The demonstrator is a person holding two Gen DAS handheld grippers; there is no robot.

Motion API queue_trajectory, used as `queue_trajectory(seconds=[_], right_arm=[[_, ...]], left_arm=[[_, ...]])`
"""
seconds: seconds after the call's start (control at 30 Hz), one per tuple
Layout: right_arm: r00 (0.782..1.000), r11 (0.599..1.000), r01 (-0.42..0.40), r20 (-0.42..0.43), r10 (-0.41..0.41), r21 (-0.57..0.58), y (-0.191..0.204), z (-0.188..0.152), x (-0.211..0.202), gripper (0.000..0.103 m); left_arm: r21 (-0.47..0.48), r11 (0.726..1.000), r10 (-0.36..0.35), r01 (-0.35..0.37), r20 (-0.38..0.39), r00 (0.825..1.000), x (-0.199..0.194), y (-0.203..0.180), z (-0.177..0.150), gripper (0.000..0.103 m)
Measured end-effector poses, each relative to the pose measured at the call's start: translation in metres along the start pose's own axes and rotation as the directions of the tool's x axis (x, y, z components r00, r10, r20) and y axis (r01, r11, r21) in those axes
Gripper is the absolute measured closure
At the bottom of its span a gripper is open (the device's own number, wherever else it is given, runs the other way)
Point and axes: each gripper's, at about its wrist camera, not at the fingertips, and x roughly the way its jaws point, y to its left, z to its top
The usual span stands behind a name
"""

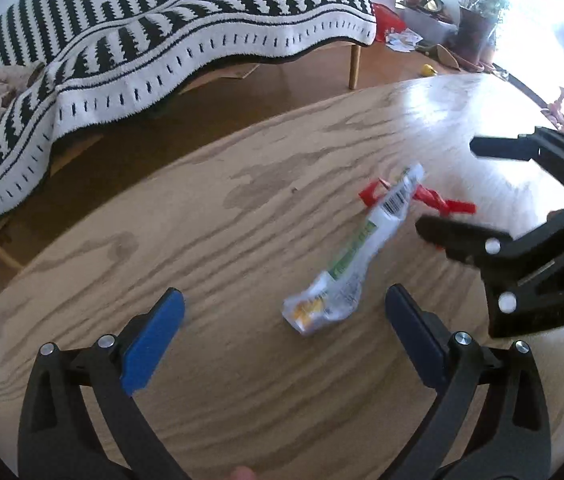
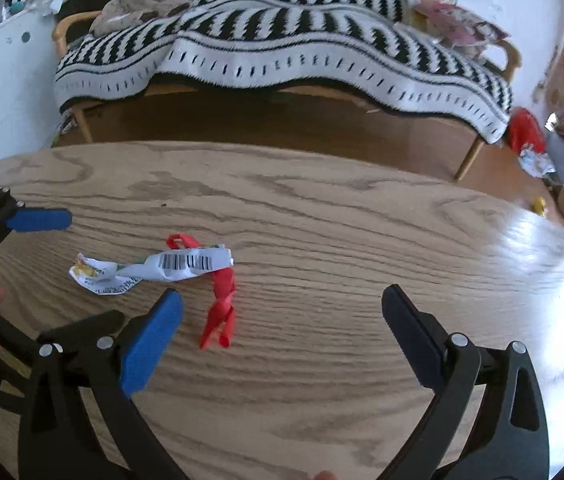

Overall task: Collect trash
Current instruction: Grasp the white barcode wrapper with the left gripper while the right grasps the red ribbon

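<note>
Here we log a crumpled white plastic wrapper with a barcode lying flat on the oak-grain wooden counter, across a twisted red ribbon strip. Left tool spread wide, empty; the wrapper's crumpled end sits just ahead, between its blue-padded fingertips. Right tool also spread wide, empty; the ribbon's lower end lies between its fingers, nearer the left one, wrapper beyond.
</note>
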Motion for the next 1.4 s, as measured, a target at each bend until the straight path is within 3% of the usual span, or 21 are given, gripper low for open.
queue_trajectory(seconds=[0.3,0.37,0.4,0.43,0.47,0.5,0.6,0.97,1.0,1.03,1.07,1.17,1.23,1.3,1.4], right_arm=[[0.998,0.998,-0.051,-0.034,0.05,-0.04,0.0,0.004,0.009,0.005],[0.998,0.996,-0.068,-0.021,0.067,-0.061,0.0,0.003,0.006,0.01],[0.997,0.994,-0.08,-0.005,0.079,-0.078,0.001,0.002,0.003,0.023],[0.996,0.992,-0.089,0.009,0.09,-0.09,0.003,0.001,-0.001,0.045],[0.995,0.99,-0.1,0.015,0.102,-0.099,0.005,0.001,-0.004,0.06],[0.993,0.988,-0.112,0.014,0.114,-0.106,0.007,0.001,-0.006,0.089],[0.992,0.985,-0.123,0.014,0.126,-0.118,0.013,-0.005,-0.01,0.101],[0.987,0.989,-0.133,0.084,0.138,-0.065,-0.008,-0.005,-0.053,0.098],[0.988,0.991,-0.114,0.093,0.12,-0.073,-0.009,0.001,-0.055,0.074],[0.989,0.992,-0.097,0.104,0.105,-0.077,-0.01,0.006,-0.054,0.018],[0.988,0.993,-0.082,0.12,0.092,-0.085,-0.01,0.01,-0.053,0.005],[0.993,0.993,-0.035,0.104,0.047,-0.113,-0.007,0.028,-0.034,0.013],[0.997,0.994,-0.025,0.065,0.033,-0.11,-0.008,0.04,-0.012,0.038],[0.998,0.995,-0.045,0.031,0.048,-0.094,-0.01,0.047,0.006,0.05],[0.999,0.995,-0.052,0.001,0.052,-0.087,-0.006,0.052,0.028,0.056]], left_arm=[[0.045,0.999,-0.025,0.023,0.048,0.999,0.002,0.0,0.001,0.005],[0.058,0.998,-0.036,0.032,0.059,0.998,0.001,-0.003,0.0,0.009],[0.077,0.996,-0.05,0.044,0.073,0.996,-0.002,-0.007,-0.001,0.021],[0.094,0.994,-0.057,0.048,0.087,0.995,-0.006,-0.012,-0.003,0.051],[0.102,0.994,-0.06,0.049,0.102,0.993,-0.009,-0.017,-0.003,0.074],[0.096,0.994,-0.056,0.047,0.097,0.994,-0.01,-0.019,-0.002,0.092],[0.061,0.995,-0.083,0.077,0.101,0.991,-0.014,-0.023,-0.004,0.098],[0.016,0.999,-0.051,0.049,0.126,0.991,-0.053,-0.033,-0.02,0.099],[0.01,0.999,-0.041,0.04,0.125,0.991,-0.056,-0.031,-0.02,0.099],[0.006,1.0,-0.03,0.03,0.124,0.992,-0.058,-0.029,-0.02,0.099],[0.001,1.0,-0.016,0.017,0.124,0.992,-0.059,-0.026,-0.02,0.099],[-0.036,0.999,0.01,-0.006,0.125,0.992,-0.064,-0.012,-0.019,0.098],[-0.066,0.998,0.026,-0.019,0.121,0.992,-0.064,0.001,-0.019,0.098],[-0.089,0.996,0.039,-0.029,0.112,0.993,-0.063,0.013,-0.021,0.098],[-0.114,0.992,0.06,-0.049,0.091,0.994,-0.058,0.026,-0.026,0.098]])
